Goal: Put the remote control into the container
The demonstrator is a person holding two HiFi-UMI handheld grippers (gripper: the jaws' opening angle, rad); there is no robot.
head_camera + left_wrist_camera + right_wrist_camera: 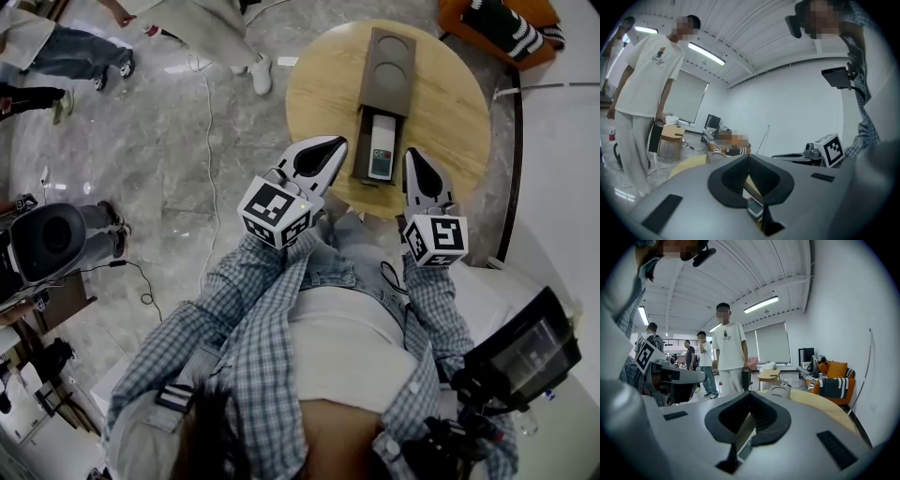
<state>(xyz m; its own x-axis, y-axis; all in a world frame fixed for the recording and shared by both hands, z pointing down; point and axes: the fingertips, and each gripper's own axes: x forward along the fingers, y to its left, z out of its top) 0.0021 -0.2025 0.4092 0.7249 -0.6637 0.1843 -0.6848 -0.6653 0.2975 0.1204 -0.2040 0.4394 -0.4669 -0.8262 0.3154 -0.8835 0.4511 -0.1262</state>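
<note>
1. I stand over a round wooden table [441, 103] with a gripper in each hand. Both are held above the table's near edge and point out across it.
2. My left gripper [330, 146] has its jaws pressed together with nothing between them. In the left gripper view the dark pads meet in a single seam.
3. My right gripper [412, 156] is likewise closed tight and carries nothing. In the right gripper view its pads meet along one line.
4. The remote control [381, 156], white with a small screen, lies flat in the rectangular compartment at the near end of the container [386, 56].
5. The container is a long dark tray lying on the table and running away from me. Its far part has two round recesses, one behind the other.
6. In the head view the remote control lies between my two gripper tips, closer to the right one and apart from both. Each gripper view shows a piece of it below the closed jaws.
7. The left marker cube [275, 214] and the right marker cube [436, 239] sit just ahead of my checked shirt sleeves.
8. Past the far right of the table is an orange sofa [544, 11] with a black-and-white striped blanket [511, 33] on it.
9. A person in a white T-shirt [729, 352] stands on the marble floor [187, 141] beyond the table, with others further back in the room.
</note>
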